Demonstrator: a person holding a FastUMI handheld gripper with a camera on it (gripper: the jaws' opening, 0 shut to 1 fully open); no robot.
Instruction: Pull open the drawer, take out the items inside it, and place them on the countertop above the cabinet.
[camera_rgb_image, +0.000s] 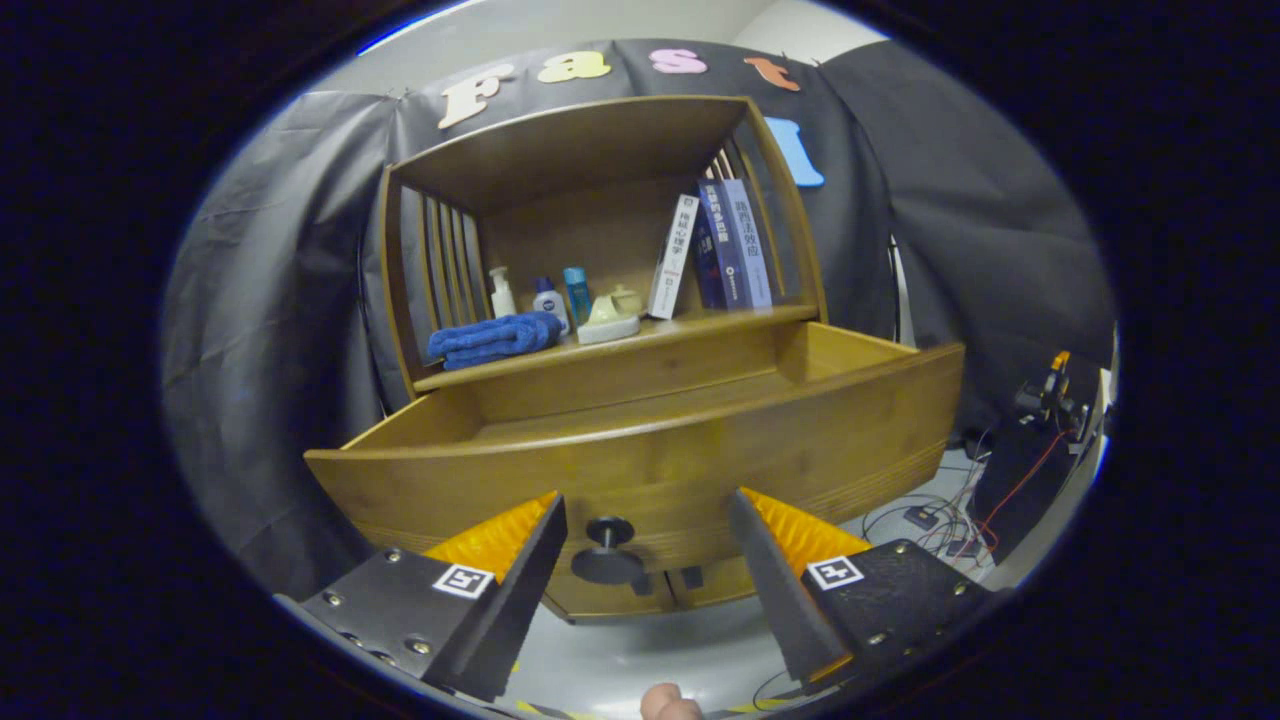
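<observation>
We see soft, even light from above and ahead — the drawer front (640, 470) glows warm, with a faint sheen. The shelf recess (590, 220) sits dimmer under its top board. Fisheye bending curves every straight edge, strongest toward the rim, where detail goes soft. The gripper (648, 545), fingers spread, looks slightly blurred — the knob (608, 550) too.

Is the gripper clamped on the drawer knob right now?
No, the gripper is open, its fingers spread either side of the knob on the pulled-out drawer.
</observation>
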